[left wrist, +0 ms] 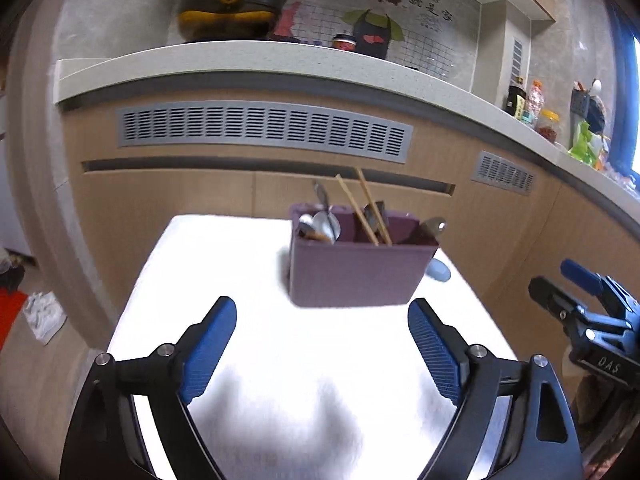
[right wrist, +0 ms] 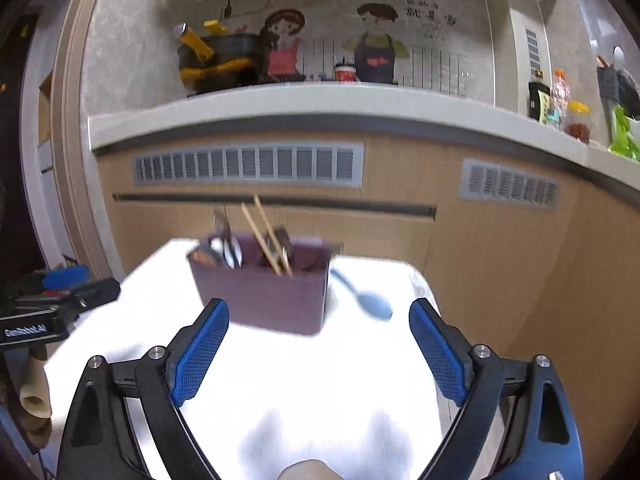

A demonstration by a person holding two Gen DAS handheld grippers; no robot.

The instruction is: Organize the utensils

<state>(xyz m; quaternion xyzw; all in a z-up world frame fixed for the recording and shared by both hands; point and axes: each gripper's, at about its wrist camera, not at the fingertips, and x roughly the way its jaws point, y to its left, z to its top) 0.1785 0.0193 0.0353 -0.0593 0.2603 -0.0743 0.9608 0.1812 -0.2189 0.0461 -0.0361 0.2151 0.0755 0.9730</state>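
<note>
Now my left gripper point(left wrist: 322, 344) jaws wide apart, holding nothing, above white table point(left wrist: 240, 264). My right gripper point(right wrist: 319, 350) same: jaws spread, nothing between. Purple utensil holder point(left wrist: 356, 276) upright on table's far part, ahead of both. Chopsticks point(left wrist: 370, 212) lean in middle compartment, metal spoons point(left wrist: 320, 224) in left one. Blue spoon point(right wrist: 370, 302) lies on table just right of holder.

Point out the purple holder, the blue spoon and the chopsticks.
purple holder point(right wrist: 264, 300), right wrist view, front wall.
blue spoon point(right wrist: 374, 306), right wrist view, bowl, lying on the table.
chopsticks point(left wrist: 362, 208), left wrist view, mid-shaft.
</note>
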